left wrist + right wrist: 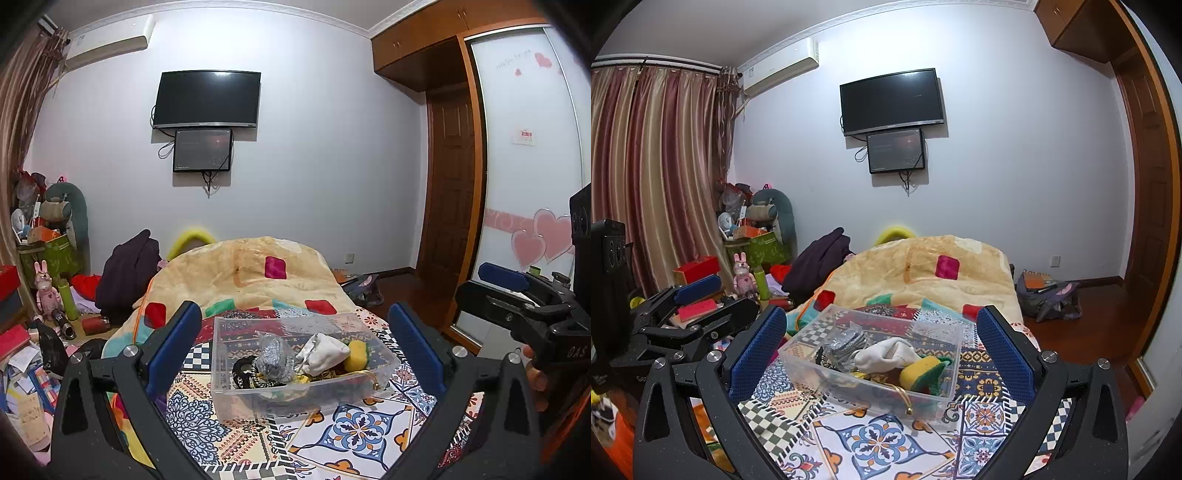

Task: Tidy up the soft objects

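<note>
With both the left gripper [295, 350] and right gripper [882, 350] spread wide and empty above the clear bin [373, 384] on the bed, holding seemingly a white pouch [325, 352] and yellow sponge [356, 355], descend squarely before pinching.

Support surface: bed [369, 435], covered w/ a patterned tile-print sheet [886, 443]. Directly on the sheet, approx. mid-bed: one clear plastic bin [221, 369], upright, open-topped, base flat on the sheet. Toward the far end of the bed: a bunched quilt [251, 266], cream w/ red, green and pink patches, heaped higher than the bin and lying just beyond the bin's far wall. Contact btw. quilt and bin can't be confirmed.
</note>
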The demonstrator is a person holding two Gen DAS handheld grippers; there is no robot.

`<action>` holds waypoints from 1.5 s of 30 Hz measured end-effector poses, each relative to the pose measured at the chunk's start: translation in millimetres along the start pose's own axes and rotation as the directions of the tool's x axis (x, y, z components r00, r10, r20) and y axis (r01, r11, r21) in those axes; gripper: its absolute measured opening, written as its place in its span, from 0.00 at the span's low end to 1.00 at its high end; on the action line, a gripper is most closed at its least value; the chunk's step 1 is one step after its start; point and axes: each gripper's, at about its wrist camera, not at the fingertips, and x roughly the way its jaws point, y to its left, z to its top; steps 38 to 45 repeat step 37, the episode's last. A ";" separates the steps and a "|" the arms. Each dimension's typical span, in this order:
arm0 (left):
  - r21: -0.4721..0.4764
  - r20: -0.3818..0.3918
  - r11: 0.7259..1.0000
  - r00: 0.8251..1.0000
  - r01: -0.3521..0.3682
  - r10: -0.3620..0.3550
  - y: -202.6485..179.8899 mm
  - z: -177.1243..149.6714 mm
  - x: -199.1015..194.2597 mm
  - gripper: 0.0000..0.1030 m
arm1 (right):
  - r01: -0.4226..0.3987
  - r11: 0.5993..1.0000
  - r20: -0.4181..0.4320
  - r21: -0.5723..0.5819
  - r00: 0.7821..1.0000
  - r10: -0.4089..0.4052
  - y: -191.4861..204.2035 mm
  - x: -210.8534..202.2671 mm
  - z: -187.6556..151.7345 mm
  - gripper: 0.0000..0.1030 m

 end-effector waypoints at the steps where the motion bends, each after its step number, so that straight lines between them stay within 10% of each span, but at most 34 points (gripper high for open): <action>1: 0.001 0.000 1.000 1.000 0.000 0.000 0.0 0.0 0.0 1.00 | 0.000 1.000 0.000 0.000 1.000 0.000 0.1 -0.2 0.1 1.00; 45: 0.006 -0.002 1.000 1.000 0.022 -0.022 -2.2 2.2 -4.5 1.00 | 0.000 1.000 -0.010 -0.003 1.000 0.000 0.3 2.6 -5.0 1.00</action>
